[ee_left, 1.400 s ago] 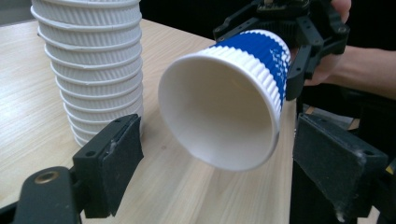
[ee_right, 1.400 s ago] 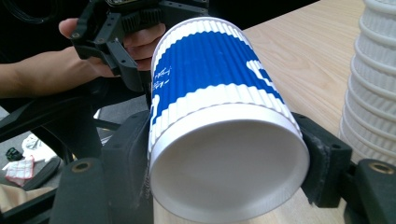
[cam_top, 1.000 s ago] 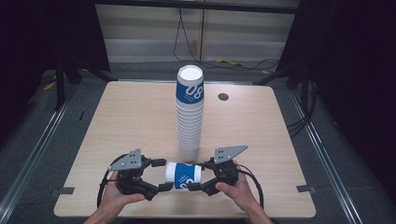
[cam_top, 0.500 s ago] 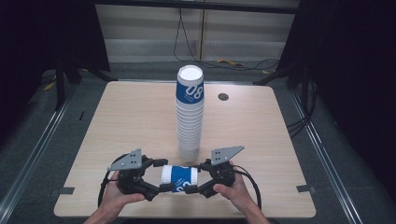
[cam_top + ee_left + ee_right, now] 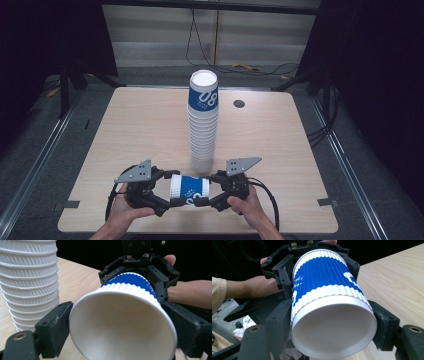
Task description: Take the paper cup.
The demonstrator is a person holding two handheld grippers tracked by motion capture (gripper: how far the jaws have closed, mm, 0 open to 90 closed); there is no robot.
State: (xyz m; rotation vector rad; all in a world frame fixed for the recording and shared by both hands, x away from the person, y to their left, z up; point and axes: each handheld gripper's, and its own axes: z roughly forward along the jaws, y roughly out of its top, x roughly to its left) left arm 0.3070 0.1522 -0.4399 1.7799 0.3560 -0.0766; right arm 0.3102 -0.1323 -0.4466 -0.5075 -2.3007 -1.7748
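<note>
A blue-and-white ribbed paper cup lies on its side in the air near the table's front edge, held between both grippers. My left gripper is shut on its mouth end; in the left gripper view the open mouth faces the camera between the pads. My right gripper is shut on its base end, and the recessed bottom faces the camera in the right gripper view. Just behind the held cup stands a tall upright stack of cups, blue only on the top one.
The wooden table has a small dark round grommet at the back right. The cup stack stands close to the left jaw in the left gripper view. Dark floor, rails and cables surround the table.
Both grippers and the cup have shifted slightly left and toward the front edge. Both stay shut on the cup.
</note>
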